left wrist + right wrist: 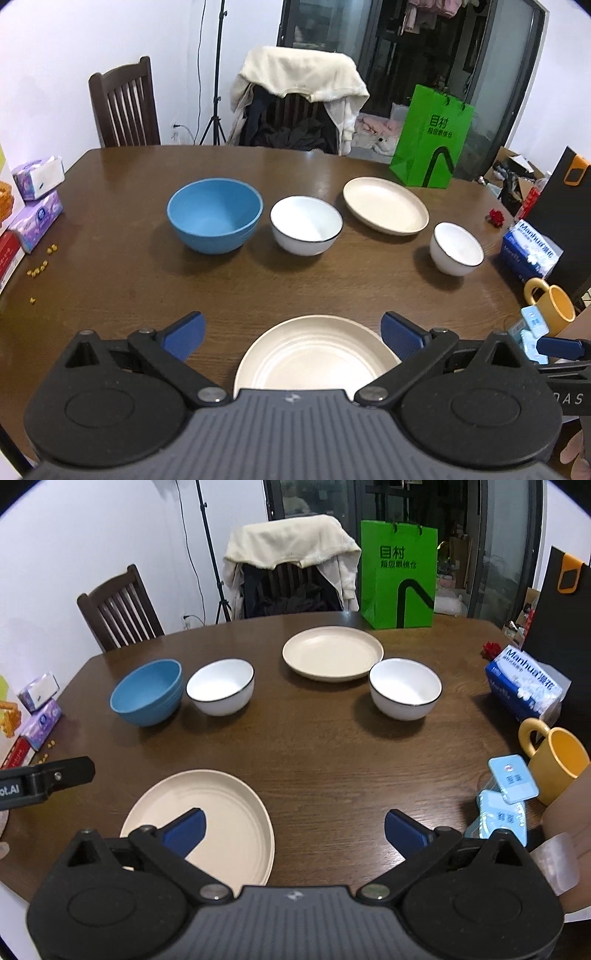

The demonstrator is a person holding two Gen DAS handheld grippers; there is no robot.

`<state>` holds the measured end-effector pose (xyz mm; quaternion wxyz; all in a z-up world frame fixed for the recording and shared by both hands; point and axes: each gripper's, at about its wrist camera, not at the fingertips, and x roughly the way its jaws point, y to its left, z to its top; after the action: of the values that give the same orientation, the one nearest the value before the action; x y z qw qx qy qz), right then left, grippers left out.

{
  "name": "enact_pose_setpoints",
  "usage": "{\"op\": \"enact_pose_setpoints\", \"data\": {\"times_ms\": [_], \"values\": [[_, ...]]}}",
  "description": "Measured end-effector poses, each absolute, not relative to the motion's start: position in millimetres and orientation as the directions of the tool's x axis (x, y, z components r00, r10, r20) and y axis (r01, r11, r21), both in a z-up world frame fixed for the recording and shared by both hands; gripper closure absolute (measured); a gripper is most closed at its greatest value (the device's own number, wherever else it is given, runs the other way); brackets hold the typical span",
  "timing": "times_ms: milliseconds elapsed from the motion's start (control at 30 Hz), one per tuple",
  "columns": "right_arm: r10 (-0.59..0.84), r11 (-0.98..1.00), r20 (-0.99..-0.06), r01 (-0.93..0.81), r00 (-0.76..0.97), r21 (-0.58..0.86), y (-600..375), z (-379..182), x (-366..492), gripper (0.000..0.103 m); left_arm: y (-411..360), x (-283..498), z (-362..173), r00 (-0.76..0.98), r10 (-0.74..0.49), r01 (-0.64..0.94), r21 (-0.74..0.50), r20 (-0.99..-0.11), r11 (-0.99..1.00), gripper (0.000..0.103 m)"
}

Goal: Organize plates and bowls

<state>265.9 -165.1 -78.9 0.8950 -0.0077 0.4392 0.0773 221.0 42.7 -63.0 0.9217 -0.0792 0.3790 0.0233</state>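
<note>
1. My left gripper (293,336) has its blue-padded jaws spread wide with nothing between the pads; the near round cream plastic plate (310,356) lies flat on the table just beyond and below them.
2. My right gripper (295,829) is likewise wide apart and holds nothing; its left pad hangs over that same near cream plate (221,812), its right pad over bare wood.
3. The brown wooden table (325,753) carries everything.
4. To my right, near the edge, stands a yellow ceramic mug (557,760) beside small pale-blue packets (511,779).
5. Farther out sit three bowls: a blue plastic bowl (215,215) on the left, a white black-rimmed ceramic bowl (306,229) just beside it, and a second white black-rimmed bowl (405,688) well apart to the right.
6. A second cream plate (332,652) lies behind, just beside the right-hand white bowl.
7. A green paper bag (399,576) stands at the table's far edge.
</note>
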Motion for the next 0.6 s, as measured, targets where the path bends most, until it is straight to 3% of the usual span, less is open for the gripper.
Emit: {"op": "enact_pose_setpoints", "data": {"times_ms": [600], "values": [[0.093,0.994,-0.771,-0.097,0.630,0.041,-187.2,-50.1,277.5,0.000,22.5,255.9,-38.5,0.719,-0.068,-0.042,-0.140,-0.692,0.989,0.000]]}}
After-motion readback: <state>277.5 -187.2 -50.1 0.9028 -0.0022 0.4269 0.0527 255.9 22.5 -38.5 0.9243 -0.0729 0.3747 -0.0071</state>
